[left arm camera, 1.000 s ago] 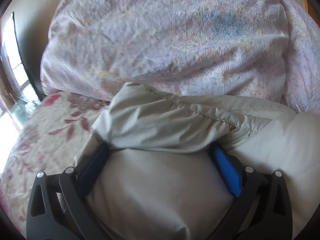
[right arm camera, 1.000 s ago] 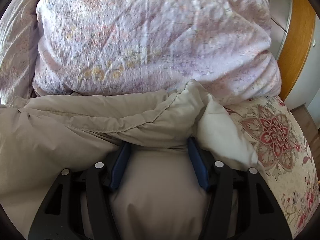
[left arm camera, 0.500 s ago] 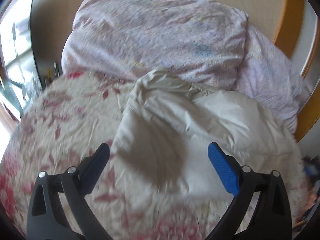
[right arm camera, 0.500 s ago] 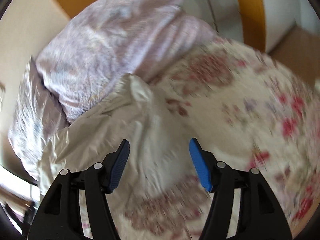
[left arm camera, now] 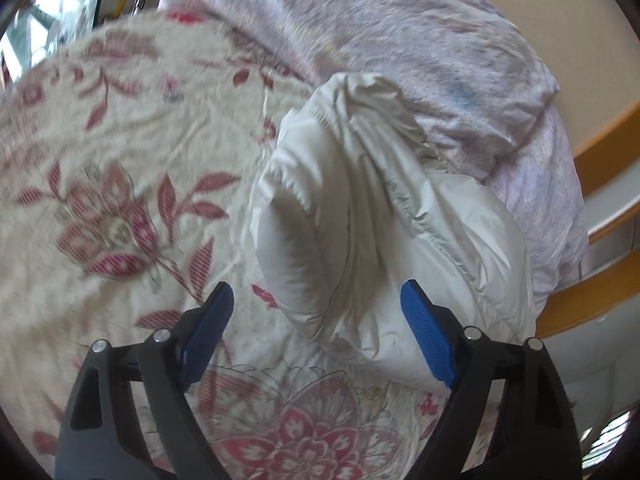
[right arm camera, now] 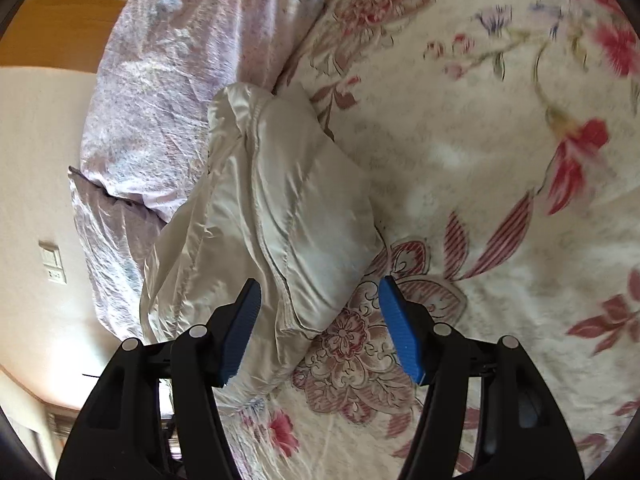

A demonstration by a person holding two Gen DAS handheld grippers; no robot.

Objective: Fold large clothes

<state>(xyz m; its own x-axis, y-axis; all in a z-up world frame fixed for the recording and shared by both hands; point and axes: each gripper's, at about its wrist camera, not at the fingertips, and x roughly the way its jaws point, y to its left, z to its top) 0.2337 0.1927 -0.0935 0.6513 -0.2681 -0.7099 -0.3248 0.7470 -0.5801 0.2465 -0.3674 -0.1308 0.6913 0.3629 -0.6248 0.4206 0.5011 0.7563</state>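
Both tongs (left arm camera: 318,306) (right arm camera: 320,300) spread, empty; folded jacket (left arm camera: 380,220) unlabelled.

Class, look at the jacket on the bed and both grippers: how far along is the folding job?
Done: the jacket lies as a compact bundle on the bedspread, against the pillow. In hand: nothing; the left gripper and right gripper are open above it, apart from the cloth. Left: perhaps tidying the bundle; no other garment shows.

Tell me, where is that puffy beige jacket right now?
The jacket lies folded on the flowered bedspread, its far end against the lilac pillows, ahead of both open grippers in both wrist views.
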